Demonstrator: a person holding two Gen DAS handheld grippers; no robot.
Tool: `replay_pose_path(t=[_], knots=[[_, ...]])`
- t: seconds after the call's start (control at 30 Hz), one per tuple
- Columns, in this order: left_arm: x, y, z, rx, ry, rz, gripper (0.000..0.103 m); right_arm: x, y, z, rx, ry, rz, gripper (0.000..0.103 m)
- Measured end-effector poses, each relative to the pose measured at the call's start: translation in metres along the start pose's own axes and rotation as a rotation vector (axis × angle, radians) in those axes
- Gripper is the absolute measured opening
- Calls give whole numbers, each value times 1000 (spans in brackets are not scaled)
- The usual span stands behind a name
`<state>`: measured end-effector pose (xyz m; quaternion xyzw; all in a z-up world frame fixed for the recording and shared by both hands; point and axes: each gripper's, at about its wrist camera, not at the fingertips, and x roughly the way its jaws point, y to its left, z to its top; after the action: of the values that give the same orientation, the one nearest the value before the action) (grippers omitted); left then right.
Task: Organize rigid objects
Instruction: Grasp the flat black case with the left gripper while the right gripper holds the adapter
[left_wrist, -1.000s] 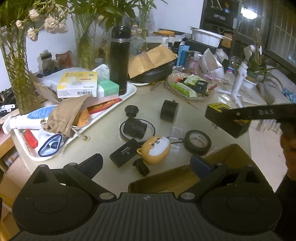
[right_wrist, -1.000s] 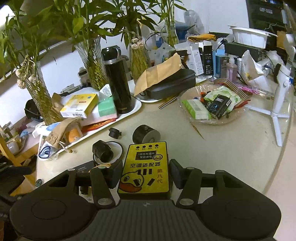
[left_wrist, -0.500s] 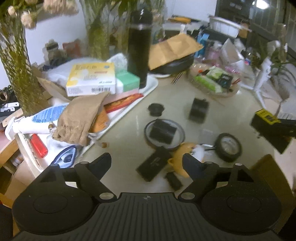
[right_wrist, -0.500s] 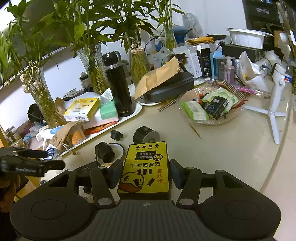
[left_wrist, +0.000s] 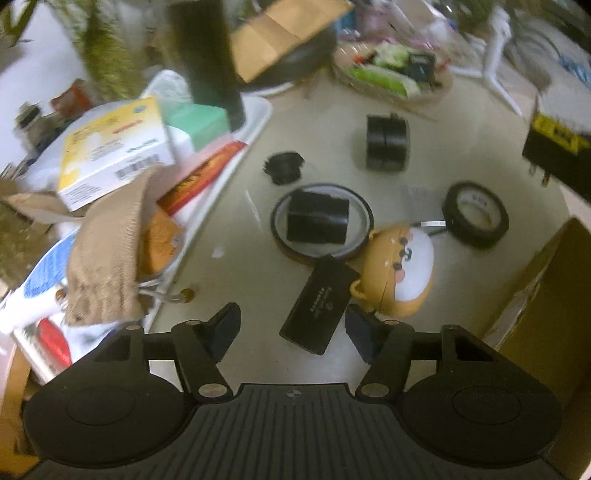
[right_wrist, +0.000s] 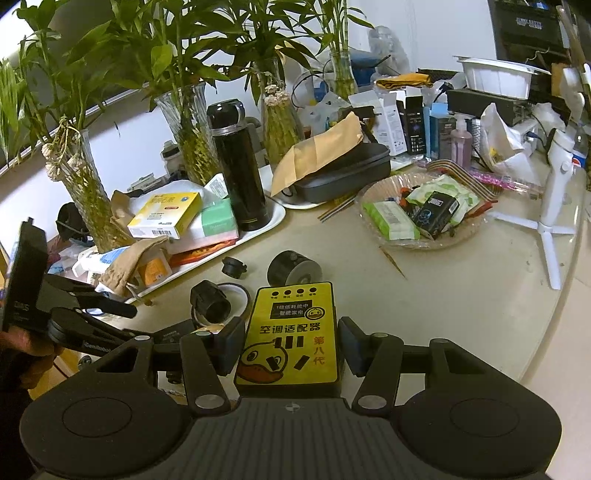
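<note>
Two claws report: my left claw (left_wrist: 291, 326), spread wide and empty, has dropped toward the flat black rectangular case (left_wrist: 320, 304) at lower centre; my right claw (right_wrist: 291, 345) stays clamped on the yellow adapter box (right_wrist: 291, 334), clear of the desk (right_wrist: 461, 280).

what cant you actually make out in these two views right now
- Left wrist view: the label on the black flat box between the open fingers of the left gripper is too blurred to read.
- Left wrist view: the cardboard box is cut off by the right edge; its contents are unseen.
- Right wrist view: the lower end of the yellow adapter, held in the right gripper, is hidden behind the gripper body.
</note>
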<state>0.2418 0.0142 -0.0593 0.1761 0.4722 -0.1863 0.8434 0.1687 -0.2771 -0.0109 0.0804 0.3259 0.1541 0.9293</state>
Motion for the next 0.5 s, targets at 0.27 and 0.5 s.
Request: replay_pose_path(t=[0.27, 0.5], knots=[[20, -4, 7, 84, 65, -16, 52, 1, -2, 1, 13, 1, -3, 58], [30, -13, 5, 128, 83, -56, 34, 2, 1, 0, -3, 4, 7, 58]])
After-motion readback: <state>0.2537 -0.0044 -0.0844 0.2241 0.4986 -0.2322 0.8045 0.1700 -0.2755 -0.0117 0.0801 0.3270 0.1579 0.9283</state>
